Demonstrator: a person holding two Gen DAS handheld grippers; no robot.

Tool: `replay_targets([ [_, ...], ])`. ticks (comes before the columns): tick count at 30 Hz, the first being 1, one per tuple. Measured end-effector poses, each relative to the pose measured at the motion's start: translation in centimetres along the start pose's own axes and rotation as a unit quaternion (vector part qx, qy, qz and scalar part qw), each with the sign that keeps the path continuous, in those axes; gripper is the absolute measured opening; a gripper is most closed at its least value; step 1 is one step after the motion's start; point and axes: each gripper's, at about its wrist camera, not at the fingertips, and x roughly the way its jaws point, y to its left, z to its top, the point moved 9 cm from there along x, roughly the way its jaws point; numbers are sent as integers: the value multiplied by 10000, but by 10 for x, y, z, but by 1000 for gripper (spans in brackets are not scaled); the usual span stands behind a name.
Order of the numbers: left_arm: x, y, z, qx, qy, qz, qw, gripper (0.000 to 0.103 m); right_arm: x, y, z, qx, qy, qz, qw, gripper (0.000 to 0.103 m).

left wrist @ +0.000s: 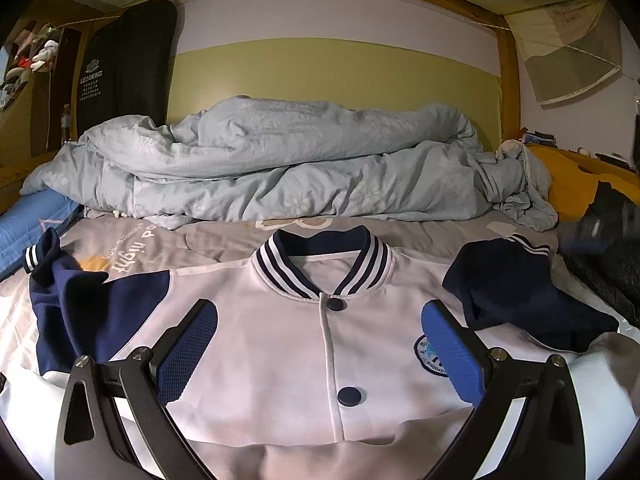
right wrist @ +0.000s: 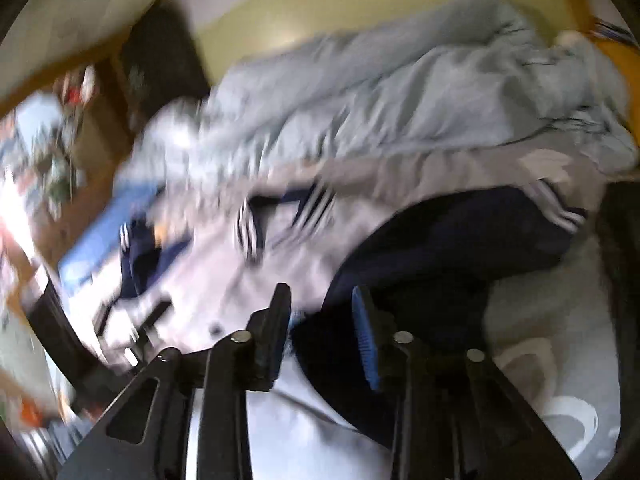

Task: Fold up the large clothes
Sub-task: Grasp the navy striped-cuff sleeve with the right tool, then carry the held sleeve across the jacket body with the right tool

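A white baseball jacket [left wrist: 280, 344] with navy sleeves and a striped collar lies front-up on the bed. Its left sleeve [left wrist: 80, 300] lies bunched out to the side; its right sleeve [left wrist: 516, 292] is folded in over the chest. My left gripper [left wrist: 320, 320] is open and empty, hovering above the jacket's chest, fingers either side of the button placket. The right wrist view is motion-blurred: my right gripper [right wrist: 322, 300] is open, fingers apart just above the navy right sleeve [right wrist: 440, 248], holding nothing that I can see.
A crumpled pale-blue duvet [left wrist: 280, 168] fills the back of the bed against the green wall. A yellow cloth and dark garments [left wrist: 600, 216] lie at the right. A blue pillow [left wrist: 28, 232] lies at the left. The wooden bed frame [left wrist: 508, 64] surrounds it.
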Motion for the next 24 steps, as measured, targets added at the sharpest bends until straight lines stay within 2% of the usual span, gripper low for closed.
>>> replay_targets([
  [1, 1, 0, 0, 12, 8, 4, 10000, 103, -9, -10, 9, 167, -246, -129, 9995, 39],
  [4, 1, 0, 0, 2, 9, 3, 10000, 103, -25, -52, 25, 660, -870, -931, 9896, 44],
  [6, 2, -1, -1, 2, 22, 3, 10000, 103, -20, -85, 24, 1083, -901, -1268, 9819, 44],
  [10, 4, 0, -4, -7, 57, -4, 10000, 103, 6, -149, 12, 1889, -579, -1576, 9675, 44],
  [13, 4, 0, -5, 0, 72, -2, 10000, 103, 25, -179, 0, 2488, -365, -1326, 9587, 44],
  [15, 7, -1, -7, 19, 117, 10, 9999, 103, 35, -185, -4, 2819, -400, -837, 9549, 44],
  [17, 8, -1, -9, 20, 157, 39, 9999, 103, 42, -189, -9, 3252, -481, -287, 9440, 44],
  [19, 9, -1, -9, 5, 154, 34, 9999, 103, 44, -194, -11, 3346, -532, -319, 9403, 43],
  [21, 9, 0, -9, 6, 151, 30, 9999, 103, 44, -191, -8, 2995, -548, -706, 9499, 4],
  [24, 8, 1, -8, 2, 131, 23, 9999, 103, 46, -165, 2, 2409, -563, -478, 9677, 3],
])
